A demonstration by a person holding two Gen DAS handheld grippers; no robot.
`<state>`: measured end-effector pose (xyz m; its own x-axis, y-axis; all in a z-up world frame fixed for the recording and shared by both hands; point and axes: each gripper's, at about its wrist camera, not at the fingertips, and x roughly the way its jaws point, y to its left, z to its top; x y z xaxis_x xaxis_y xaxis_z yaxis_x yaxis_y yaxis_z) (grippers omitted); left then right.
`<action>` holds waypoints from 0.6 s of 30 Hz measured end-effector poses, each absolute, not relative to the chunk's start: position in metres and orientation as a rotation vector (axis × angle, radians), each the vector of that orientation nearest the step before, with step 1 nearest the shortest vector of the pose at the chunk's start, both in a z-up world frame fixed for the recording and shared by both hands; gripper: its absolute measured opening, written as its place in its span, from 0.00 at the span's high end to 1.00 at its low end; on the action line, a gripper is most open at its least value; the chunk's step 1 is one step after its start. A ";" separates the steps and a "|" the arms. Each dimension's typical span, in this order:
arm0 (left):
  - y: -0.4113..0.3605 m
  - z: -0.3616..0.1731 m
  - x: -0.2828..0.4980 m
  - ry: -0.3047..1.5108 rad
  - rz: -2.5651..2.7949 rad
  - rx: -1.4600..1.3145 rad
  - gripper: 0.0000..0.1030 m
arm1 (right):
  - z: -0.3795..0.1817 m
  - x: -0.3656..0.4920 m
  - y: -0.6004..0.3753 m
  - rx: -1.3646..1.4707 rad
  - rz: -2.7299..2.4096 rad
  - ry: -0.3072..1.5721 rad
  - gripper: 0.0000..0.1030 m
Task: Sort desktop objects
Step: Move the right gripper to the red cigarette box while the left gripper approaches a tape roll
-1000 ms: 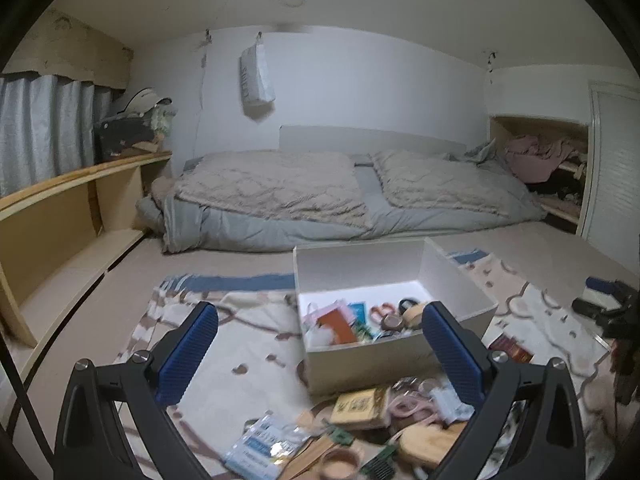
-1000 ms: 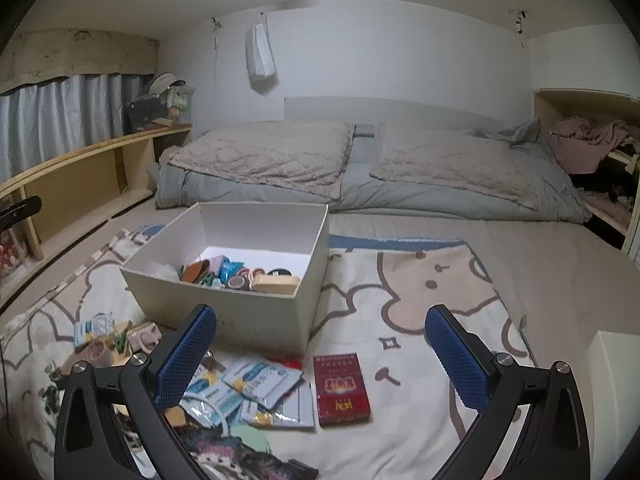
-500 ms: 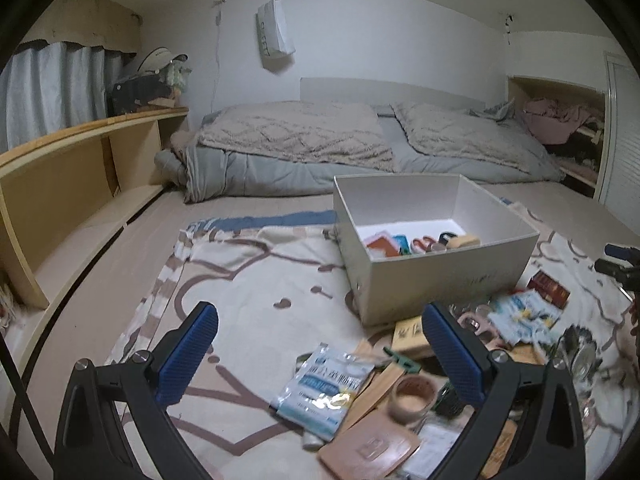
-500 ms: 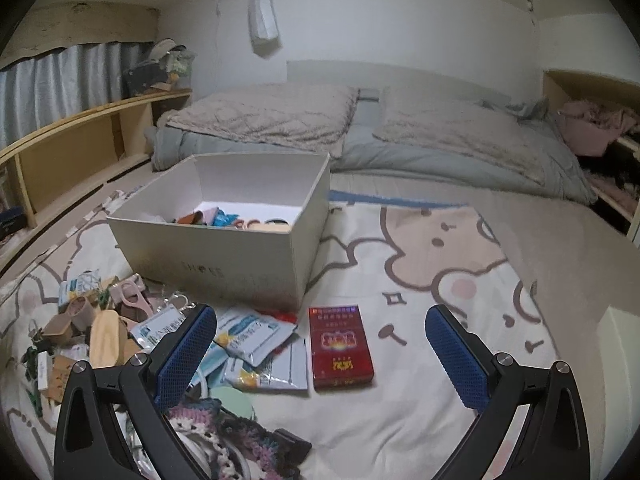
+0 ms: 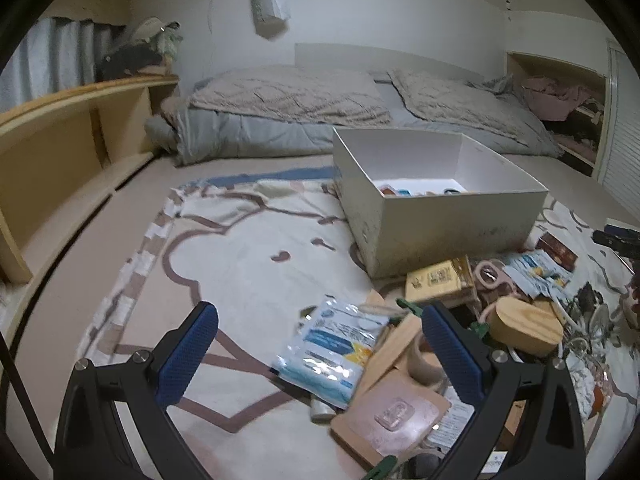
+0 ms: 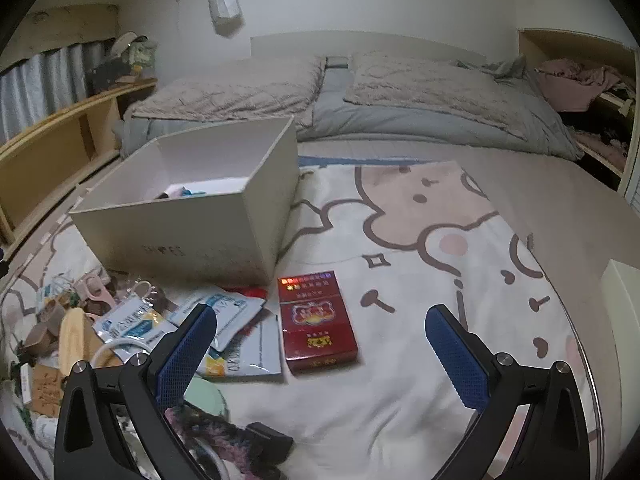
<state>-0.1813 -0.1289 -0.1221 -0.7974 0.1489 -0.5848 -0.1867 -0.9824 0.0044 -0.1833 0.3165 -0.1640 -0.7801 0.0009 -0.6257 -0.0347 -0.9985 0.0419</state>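
Dropping both grippers toward the pile now. My left gripper [image 5: 318, 344] hangs wide open, empty, lower centre of frame, over the blue-white sachet [image 5: 334, 350]; a second ago the white box [image 5: 440, 216] sat between its fingers, so I've moved down and off it. My right gripper [image 6: 320, 344] is also spread and empty, with the red pack [image 6: 316, 322] now centred between its fingers. The box sits upper middle, already holding a few items. Clutter still lies on the cartoon blanket [image 6: 420, 240], so I'd say sorting is mid-way; next pick looks imminent.
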 end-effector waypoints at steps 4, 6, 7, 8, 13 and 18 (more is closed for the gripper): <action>-0.116 -0.128 -0.180 0.105 2.734 -0.929 0.00 | -0.171 -0.187 0.317 -1.069 2.921 0.072 0.00; -0.110 -0.131 -0.181 0.110 2.699 -0.945 0.00 | -0.174 -0.189 0.317 -1.083 2.914 0.070 0.00; -0.106 -0.133 -0.180 0.113 2.680 -0.951 0.01 | -0.175 -0.189 0.317 -1.090 2.911 0.069 0.00; -0.102 -0.135 -0.180 0.116 2.660 -0.957 0.02 | -0.177 -0.190 0.317 -1.098 2.907 0.068 0.00; -0.087 -0.141 -0.179 0.127 2.587 -0.984 0.07 | -0.182 -0.190 0.315 -1.117 2.898 0.057 0.00; -0.076 -0.146 -0.180 0.112 2.530 -1.009 0.16 | -0.185 -0.194 0.314 -1.143 2.879 0.051 0.00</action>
<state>-0.1804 -0.0758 -0.1464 -0.6525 0.3460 -0.6742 -0.4042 -0.9115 -0.0766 -0.1942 0.3144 -0.1851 -0.7268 0.0286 -0.6862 -0.0531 -0.9985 0.0146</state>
